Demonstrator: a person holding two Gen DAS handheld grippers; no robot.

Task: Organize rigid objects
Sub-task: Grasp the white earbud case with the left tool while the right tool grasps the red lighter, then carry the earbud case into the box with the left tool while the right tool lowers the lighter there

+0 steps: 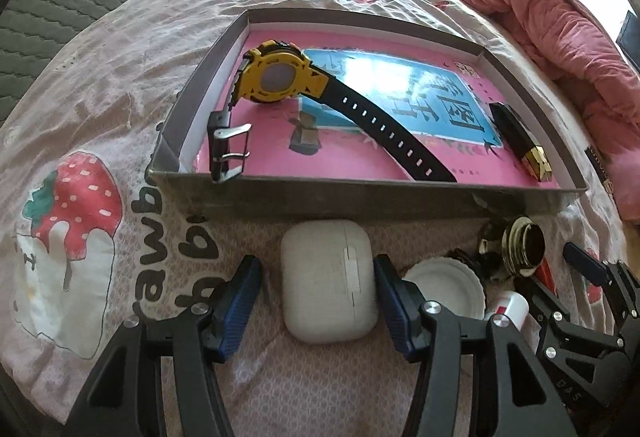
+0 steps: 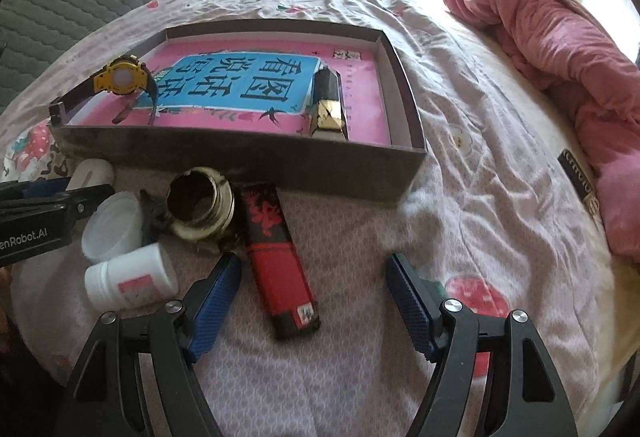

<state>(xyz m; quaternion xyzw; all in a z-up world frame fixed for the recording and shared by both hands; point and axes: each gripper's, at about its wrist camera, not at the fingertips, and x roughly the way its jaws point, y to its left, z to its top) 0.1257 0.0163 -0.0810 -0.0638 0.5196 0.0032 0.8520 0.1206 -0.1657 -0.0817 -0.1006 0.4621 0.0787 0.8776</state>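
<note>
Rigid objects are partly sorted: a yellow watch [image 1: 276, 77] and a black-and-gold lipstick [image 1: 520, 141] already lie in the shallow box [image 1: 320, 193] beyond both sets of fingers. Left on the bedsheet [image 2: 460, 197] are the rest. A white earbud case [image 1: 328, 281] sits between the left gripper [image 1: 316, 301] fingers, the right pad touching or nearly touching its side and the left pad standing clear, so it is not clamped. The right gripper [image 2: 312, 301] is spread wide and holds nothing; a red lighter [image 2: 280, 261] lies just inside its left finger. Beside that finger are a white bottle [image 2: 128, 281], a white cap [image 2: 114, 233] and a dark jar [image 2: 200, 203]. By my judgement, five pieces remain to be boxed.
</note>
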